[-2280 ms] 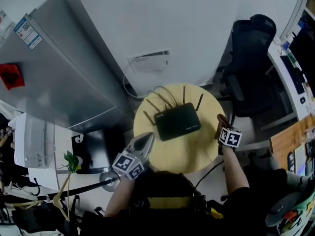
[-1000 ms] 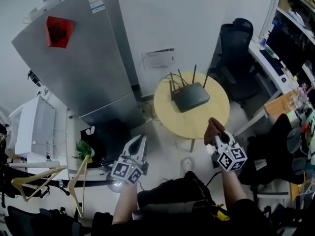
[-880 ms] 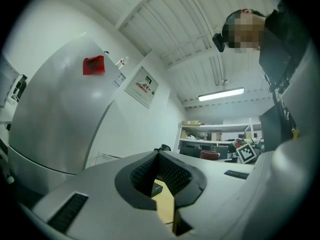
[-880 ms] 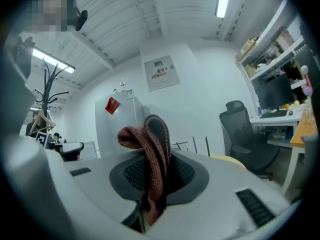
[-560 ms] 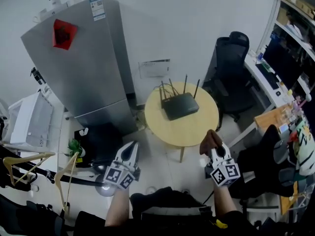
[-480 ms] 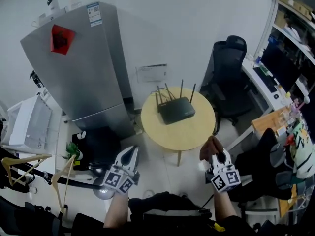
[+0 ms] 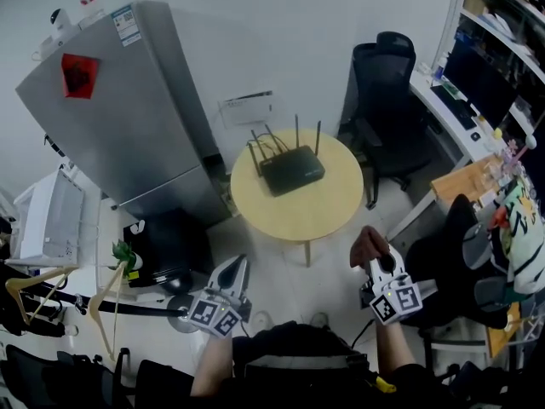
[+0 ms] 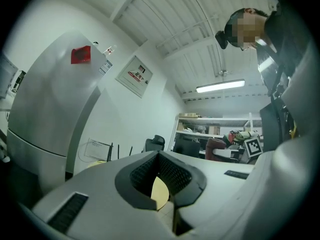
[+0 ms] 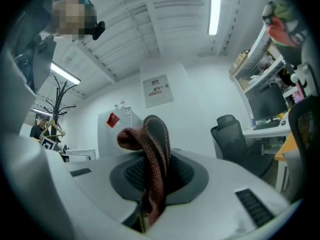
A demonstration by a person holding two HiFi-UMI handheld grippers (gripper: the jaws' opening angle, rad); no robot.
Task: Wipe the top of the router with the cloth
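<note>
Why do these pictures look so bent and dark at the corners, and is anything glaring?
Head view: the wide lens makes the fridge lean outward, and the light is even with soft shadows. Left gripper view: the corners are black and rounded, and the ceiling lamp glares white. Right gripper view: it has the same dark corners, and the cloth, so near the lens, looms large.

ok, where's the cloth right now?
The brown cloth is clamped in the right tongs, lower right of the head view, off the round yellow table and away from the router.
</note>
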